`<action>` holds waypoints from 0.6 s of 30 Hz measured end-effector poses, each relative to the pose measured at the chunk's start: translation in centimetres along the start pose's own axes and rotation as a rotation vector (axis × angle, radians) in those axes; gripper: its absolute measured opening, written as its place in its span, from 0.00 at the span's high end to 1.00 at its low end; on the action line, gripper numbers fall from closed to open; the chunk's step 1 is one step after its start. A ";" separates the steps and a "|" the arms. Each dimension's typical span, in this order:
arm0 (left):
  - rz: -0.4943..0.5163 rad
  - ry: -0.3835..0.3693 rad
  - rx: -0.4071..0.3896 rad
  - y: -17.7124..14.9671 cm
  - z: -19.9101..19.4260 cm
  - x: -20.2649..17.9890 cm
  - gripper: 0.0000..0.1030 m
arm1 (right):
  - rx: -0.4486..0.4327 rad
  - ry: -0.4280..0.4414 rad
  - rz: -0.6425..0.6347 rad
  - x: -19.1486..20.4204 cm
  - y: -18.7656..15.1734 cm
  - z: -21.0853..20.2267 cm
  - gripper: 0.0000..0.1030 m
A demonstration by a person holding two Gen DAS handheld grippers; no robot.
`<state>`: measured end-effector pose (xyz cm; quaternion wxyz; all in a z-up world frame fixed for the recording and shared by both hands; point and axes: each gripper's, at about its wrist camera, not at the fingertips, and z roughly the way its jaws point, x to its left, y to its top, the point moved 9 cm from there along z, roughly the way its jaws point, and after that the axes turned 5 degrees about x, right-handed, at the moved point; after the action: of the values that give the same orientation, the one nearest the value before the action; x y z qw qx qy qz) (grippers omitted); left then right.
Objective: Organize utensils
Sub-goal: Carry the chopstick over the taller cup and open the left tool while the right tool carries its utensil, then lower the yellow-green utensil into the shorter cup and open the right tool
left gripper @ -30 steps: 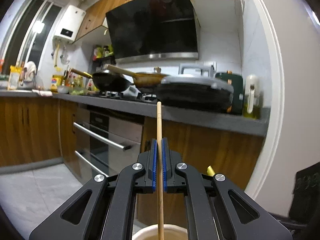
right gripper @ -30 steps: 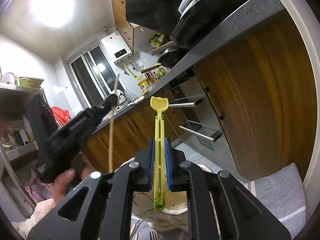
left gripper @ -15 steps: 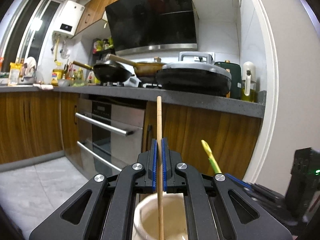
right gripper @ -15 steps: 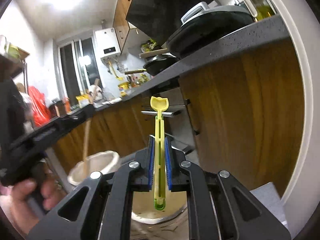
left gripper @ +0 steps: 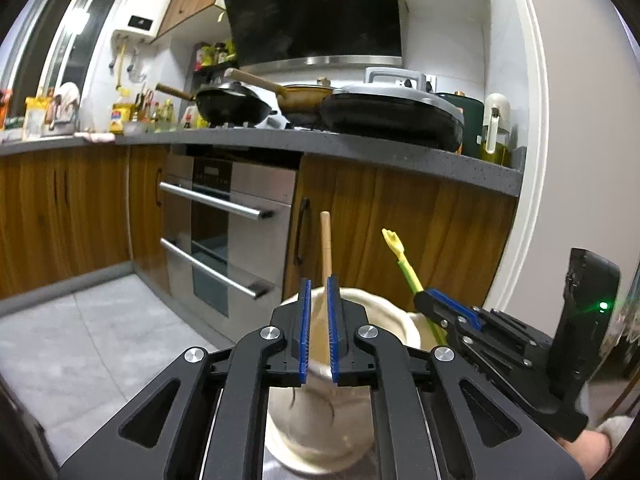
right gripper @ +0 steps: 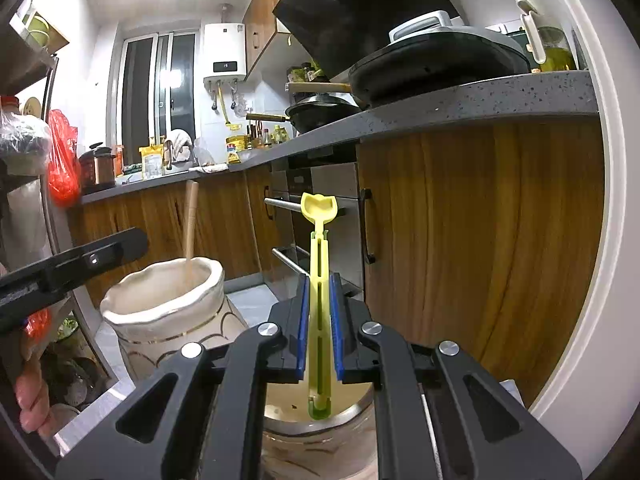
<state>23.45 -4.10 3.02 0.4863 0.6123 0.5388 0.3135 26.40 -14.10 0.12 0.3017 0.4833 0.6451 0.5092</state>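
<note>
Left gripper (left gripper: 317, 328): jaws opening; wooden chopstick (left gripper: 326, 248), pinched a second ago, now loose between spread pads, leaning in cream ceramic jar (left gripper: 400, 320), lower end inside. Release judged just made; first utensil delivered

Second cream jar (right gripper: 280, 408) seen directly below right gripper

Right gripper (right gripper: 320, 328): jaws pressed on yellow-green plastic utensil (right gripper: 319, 280), held upright, lower tip now brought over jar mouth. Release not yet made; drop judged next
</note>
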 end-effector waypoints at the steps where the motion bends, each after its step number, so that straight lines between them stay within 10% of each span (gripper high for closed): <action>1: -0.004 0.004 -0.004 -0.2 -0.4 0.1 0.89 | -0.002 0.001 -0.003 0.1 0.0 0.0 0.91; 11: -0.008 -0.001 -0.037 -2.0 -3.2 -0.9 0.59 | 0.009 -0.009 -0.041 0.7 -0.5 0.2 0.91; 18: 0.000 -0.025 -0.021 -2.7 -3.0 -1.4 0.58 | 0.020 -0.011 -0.041 0.8 -0.5 0.1 0.91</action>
<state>19.41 -4.81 1.70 0.4996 0.6110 0.5292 0.3114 26.07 -13.31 -0.31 0.3108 0.4759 0.6581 0.4938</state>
